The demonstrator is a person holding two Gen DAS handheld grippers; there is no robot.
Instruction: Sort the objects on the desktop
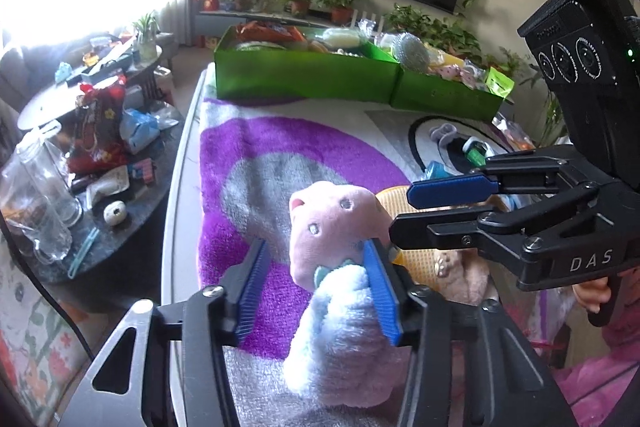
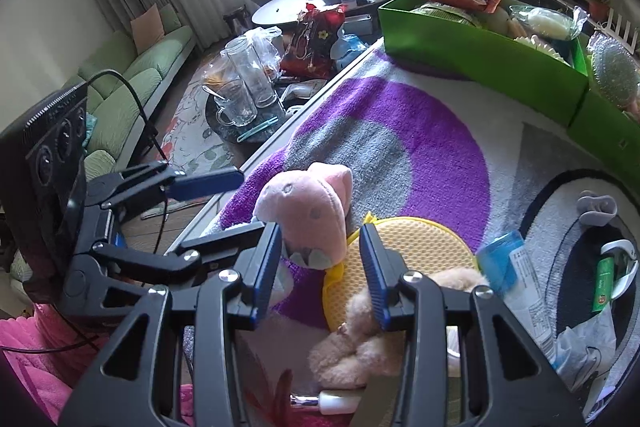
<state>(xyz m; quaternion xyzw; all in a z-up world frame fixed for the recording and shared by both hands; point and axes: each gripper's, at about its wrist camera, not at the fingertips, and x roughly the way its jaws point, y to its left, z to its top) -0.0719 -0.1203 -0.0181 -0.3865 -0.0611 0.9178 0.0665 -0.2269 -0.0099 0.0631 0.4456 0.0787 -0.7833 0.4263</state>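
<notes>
A pink and pale-blue plush toy (image 1: 340, 255) stands on the purple and grey rug (image 1: 256, 155). My left gripper (image 1: 316, 287) is open around it; the right pad (image 1: 382, 291) touches its side, the left pad stands apart. My right gripper (image 1: 404, 211) reaches in from the right, open, above a yellow mesh pad (image 1: 416, 259). In the right wrist view my right gripper (image 2: 320, 271) is open over the yellow pad (image 2: 420, 251) and a tan plush (image 2: 360, 339), beside the pink toy (image 2: 308, 207). The left gripper (image 2: 236, 203) shows at the left.
Two green boxes (image 1: 304, 75) full of items stand at the rug's far edge. A blue tube (image 2: 500, 263), a green bottle (image 2: 604, 283) and a grey clip (image 2: 596, 207) lie at the right. A low side table (image 1: 80, 163) with glass jars and snack bags is left.
</notes>
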